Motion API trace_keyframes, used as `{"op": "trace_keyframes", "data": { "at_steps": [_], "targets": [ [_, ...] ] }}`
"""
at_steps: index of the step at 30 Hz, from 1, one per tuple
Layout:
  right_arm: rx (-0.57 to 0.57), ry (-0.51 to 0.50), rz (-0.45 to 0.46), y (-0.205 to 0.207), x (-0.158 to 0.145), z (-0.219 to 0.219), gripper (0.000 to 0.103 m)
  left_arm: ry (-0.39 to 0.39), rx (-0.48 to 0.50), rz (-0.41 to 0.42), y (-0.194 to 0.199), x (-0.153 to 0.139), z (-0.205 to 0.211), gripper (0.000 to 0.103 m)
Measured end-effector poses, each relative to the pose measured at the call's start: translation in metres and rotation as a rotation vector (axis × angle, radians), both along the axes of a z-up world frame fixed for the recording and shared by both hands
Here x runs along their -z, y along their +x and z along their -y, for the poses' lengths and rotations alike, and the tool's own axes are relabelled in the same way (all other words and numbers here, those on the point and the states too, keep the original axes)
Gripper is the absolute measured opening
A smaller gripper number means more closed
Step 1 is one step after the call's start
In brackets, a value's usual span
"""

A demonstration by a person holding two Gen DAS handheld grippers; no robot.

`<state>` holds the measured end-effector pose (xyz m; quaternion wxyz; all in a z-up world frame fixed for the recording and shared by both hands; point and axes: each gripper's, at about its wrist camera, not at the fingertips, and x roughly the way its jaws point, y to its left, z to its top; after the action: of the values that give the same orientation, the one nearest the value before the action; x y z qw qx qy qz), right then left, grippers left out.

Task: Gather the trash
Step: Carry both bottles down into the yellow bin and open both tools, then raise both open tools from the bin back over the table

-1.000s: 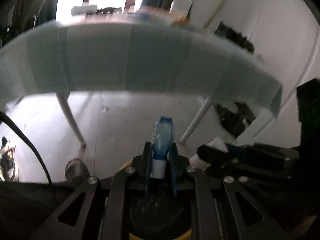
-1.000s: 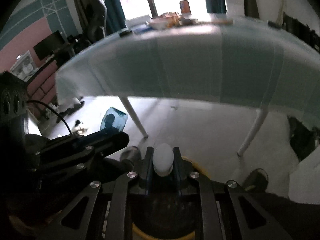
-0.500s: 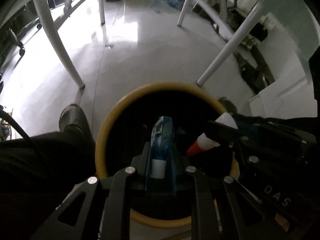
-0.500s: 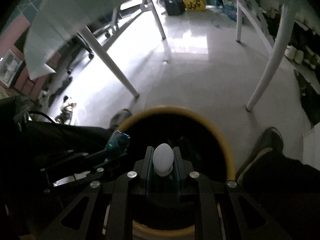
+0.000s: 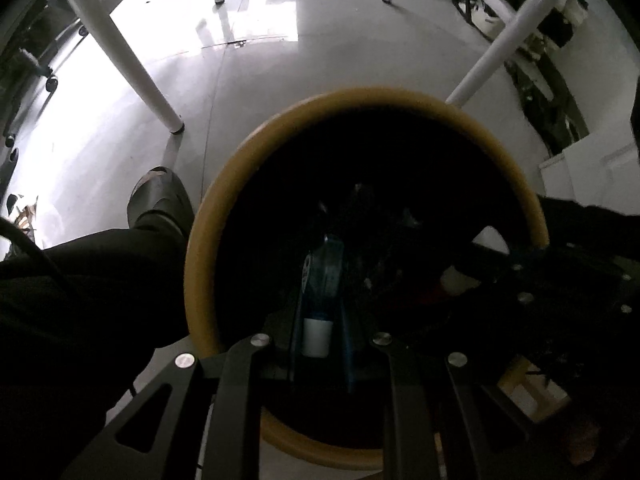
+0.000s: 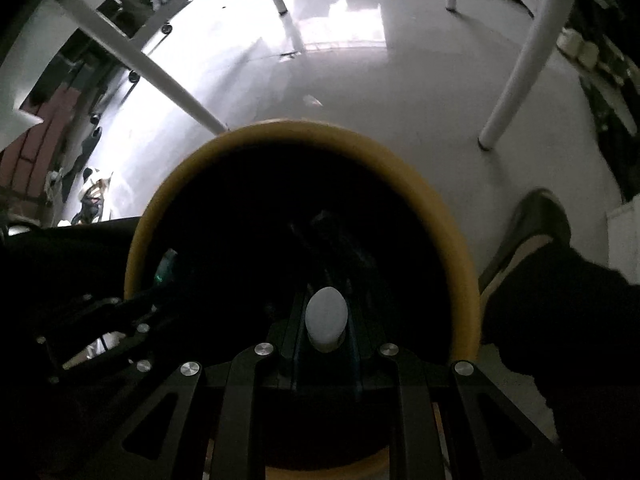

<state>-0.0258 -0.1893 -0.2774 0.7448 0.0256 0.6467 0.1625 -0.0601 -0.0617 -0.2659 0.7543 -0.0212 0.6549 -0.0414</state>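
A crushed blue plastic bottle (image 5: 323, 276) with a white cap hangs cap-up, poised over the dark mouth of a round bin with a yellow rim (image 5: 200, 240). Beside it a small white egg-shaped piece of trash (image 6: 326, 314) sits over the same bin's opening (image 6: 452, 216).

Free room and obstacles around the bin (image 5: 496, 148). The round mouth lies open beneath both grippers; its yellow rim is the only edge bounding entry. Deep inside, dark contents are too dim to make out. Beyond the rim, bare floor (image 5: 304, 64) is passable, interrupted by white desk legs (image 5: 128, 64) at far left and far right. A shoe (image 5: 158, 204) and dark trouser leg stand just beside the rim on the left; another shoe (image 6: 536, 220) stands on the right.
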Motion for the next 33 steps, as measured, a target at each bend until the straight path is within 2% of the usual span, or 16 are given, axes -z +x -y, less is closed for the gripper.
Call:
{"op": "trace_keyframes", "data": {
  "at_steps": [9, 13, 15, 16, 17, 18, 19, 20, 21, 23, 26, 30, 33],
  "targets": [
    [-0.001, 0.003, -0.016, -0.003, 0.0, 0.001, 0.017, -0.037, -0.024, -0.016, -0.001, 0.002, -0.005, 0.012],
    [-0.001, -0.01, -0.014, -0.004, 0.0, 0.004, 0.019, -0.077, -0.043, -0.064, -0.003, 0.006, -0.006, 0.013],
    [0.016, -0.009, -0.008, -0.004, -0.003, 0.008, 0.021, -0.081, -0.032, -0.079, -0.004, 0.007, -0.005, 0.018],
    [0.03, -0.008, -0.001, -0.004, -0.006, 0.012, 0.024, -0.084, -0.023, -0.082, -0.005, 0.007, -0.003, 0.034],
    [0.043, -0.007, 0.003, -0.003, -0.008, 0.016, 0.032, -0.079, -0.015, -0.08, -0.005, 0.006, -0.001, 0.067],
    [0.061, -0.001, 0.008, -0.002, -0.011, 0.021, 0.045, -0.069, -0.009, -0.079, -0.004, 0.006, 0.002, 0.086],
    [0.073, 0.003, 0.014, -0.002, -0.013, 0.024, 0.052, -0.065, -0.003, -0.075, -0.005, 0.006, 0.003, 0.102],
    [0.088, 0.01, 0.021, -0.001, -0.016, 0.027, 0.067, -0.057, 0.005, -0.057, -0.006, 0.003, 0.003, 0.102],
    [0.1, 0.023, 0.031, -0.001, -0.02, 0.03, 0.073, -0.036, 0.009, -0.036, -0.006, 0.001, 0.004, 0.102],
    [0.097, 0.021, 0.054, 0.0, -0.025, 0.03, 0.077, -0.026, 0.007, -0.003, -0.007, -0.004, 0.001, 0.102],
    [0.076, -0.001, 0.102, 0.0, -0.032, 0.026, 0.101, -0.018, -0.019, 0.017, -0.007, -0.007, -0.007, 0.102],
    [0.056, -0.009, 0.173, -0.001, -0.043, 0.022, 0.103, -0.012, -0.025, 0.027, -0.008, -0.006, -0.009, 0.102],
    [0.069, -0.017, 0.184, -0.001, -0.045, 0.023, 0.103, 0.064, -0.019, 0.048, -0.009, -0.008, -0.006, 0.102]
  ]
}}
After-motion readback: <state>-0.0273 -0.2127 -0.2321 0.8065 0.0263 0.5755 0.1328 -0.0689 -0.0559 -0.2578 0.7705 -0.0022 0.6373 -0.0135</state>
